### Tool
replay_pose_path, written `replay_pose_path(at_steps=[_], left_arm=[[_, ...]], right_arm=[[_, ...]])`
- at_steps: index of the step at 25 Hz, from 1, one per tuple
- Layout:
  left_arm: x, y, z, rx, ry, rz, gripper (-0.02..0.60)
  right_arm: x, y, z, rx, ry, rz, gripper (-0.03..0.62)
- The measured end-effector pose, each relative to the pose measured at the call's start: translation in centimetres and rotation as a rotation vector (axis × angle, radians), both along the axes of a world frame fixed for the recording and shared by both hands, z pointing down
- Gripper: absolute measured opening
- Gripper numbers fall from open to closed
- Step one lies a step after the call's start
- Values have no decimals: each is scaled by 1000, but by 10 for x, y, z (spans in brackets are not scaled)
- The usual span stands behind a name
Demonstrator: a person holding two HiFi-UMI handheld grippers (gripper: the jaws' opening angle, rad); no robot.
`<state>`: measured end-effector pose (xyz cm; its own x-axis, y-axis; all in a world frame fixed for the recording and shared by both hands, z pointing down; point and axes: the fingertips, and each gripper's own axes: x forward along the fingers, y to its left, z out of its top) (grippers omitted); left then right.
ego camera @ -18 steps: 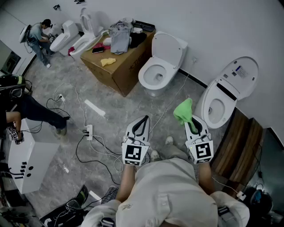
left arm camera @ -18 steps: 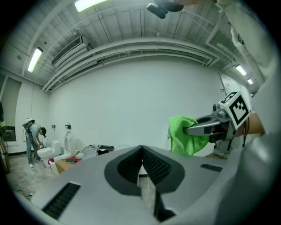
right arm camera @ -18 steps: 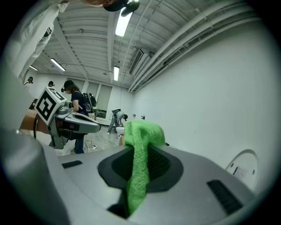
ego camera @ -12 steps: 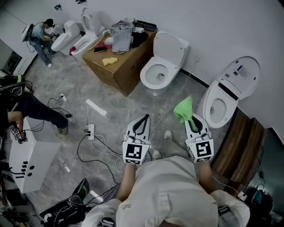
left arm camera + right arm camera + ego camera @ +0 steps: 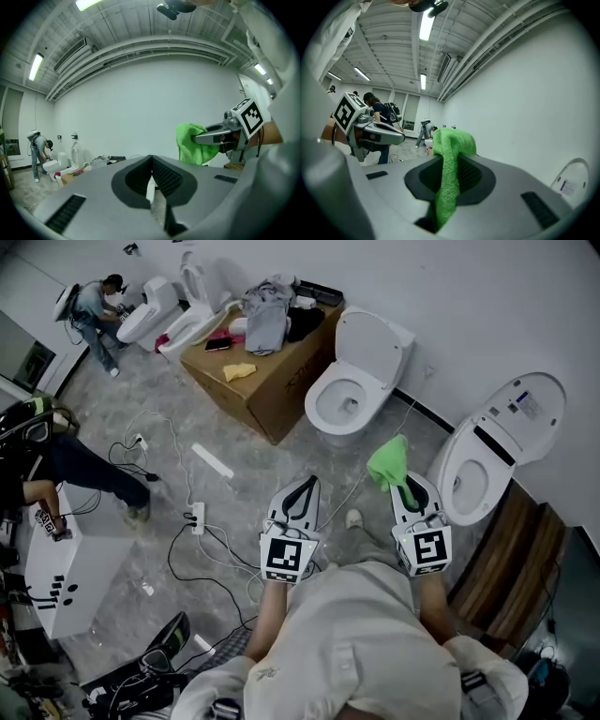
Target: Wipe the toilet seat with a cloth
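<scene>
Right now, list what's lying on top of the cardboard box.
On the cardboard box: a heap of grey clothes, a yellow rag and a dark flat thing. Whatever lies beneath the clothes is covered.

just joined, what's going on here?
A person stands among toilets with a gripper in each hand. The right gripper is shut on a green cloth, held in the air short of the open toilet at right. The left gripper is shut and empty. No wiping yet.

Grey floor (image 5: 272, 465) bears toilets (image 5: 352, 395), cardboard box (image 5: 272, 381), cables (image 5: 202, 549).
</scene>
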<state>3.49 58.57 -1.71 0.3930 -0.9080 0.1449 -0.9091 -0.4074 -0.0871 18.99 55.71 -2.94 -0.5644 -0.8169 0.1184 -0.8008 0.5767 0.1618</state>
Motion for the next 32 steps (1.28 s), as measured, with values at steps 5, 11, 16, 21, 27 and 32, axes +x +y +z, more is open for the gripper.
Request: replay_pose_path(at_steps=[5, 11, 16, 21, 27, 32], left_arm=[[4, -46, -6, -12, -21, -34, 12], [11, -96, -12, -17, -38, -90, 12], [20, -129, -10, -27, -41, -116, 12], [30, -151, -12, -30, -49, -133, 12], [26, -170, -5, -44, -45, -163, 12], [21, -190, 3, -56, -41, -170, 12]], right_arm=[[6, -50, -4, -1, -22, -35, 46], [13, -107, -12, 9, -33, -81, 46], [24, -144, -4, -19, -45, -96, 46], [34, -170, 0, -39, -52, -110, 46], [28, -193, 10, -56, -46, -139, 46], [20, -211, 11, -47, -31, -158, 46]])
